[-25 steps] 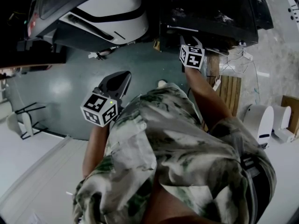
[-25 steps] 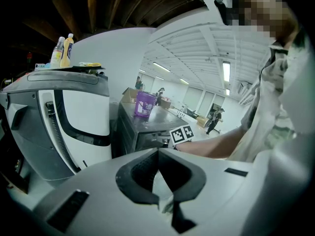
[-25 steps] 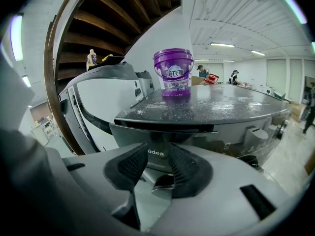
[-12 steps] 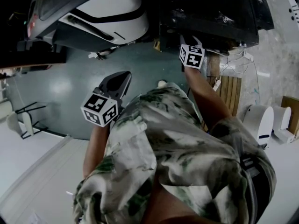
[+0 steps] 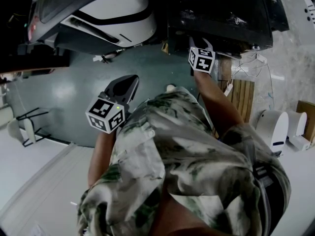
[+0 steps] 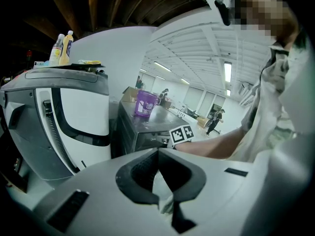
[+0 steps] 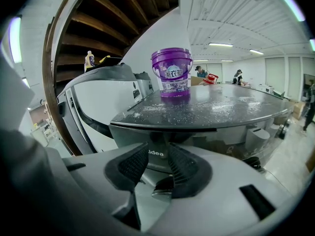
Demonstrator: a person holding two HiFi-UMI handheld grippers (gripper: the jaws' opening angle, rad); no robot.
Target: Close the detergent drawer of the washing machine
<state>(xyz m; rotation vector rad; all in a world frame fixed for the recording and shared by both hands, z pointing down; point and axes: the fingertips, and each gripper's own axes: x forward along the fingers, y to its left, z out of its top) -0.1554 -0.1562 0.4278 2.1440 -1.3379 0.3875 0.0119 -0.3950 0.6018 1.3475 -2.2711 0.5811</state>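
Detergent drawer is likely light, stiff plastic: push its front squarely. Right hand-held gripper (image 7: 156, 150), jaws just narrowed, gapes empty before the washing machine (image 7: 211, 113); left hand-held gripper (image 6: 158, 152) is pinched closed.

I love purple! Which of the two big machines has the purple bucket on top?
The dark grey washing machine holds the purple bucket; the white-and-grey machine beside it carries bottles instead.

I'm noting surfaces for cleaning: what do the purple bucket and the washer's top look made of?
The purple bucket: likely plastic, glossy and slightly translucent, with a printed label. The washer's top: dark, smooth, painted metal or plastic; it mirrors the ceiling lights and carries white specks.
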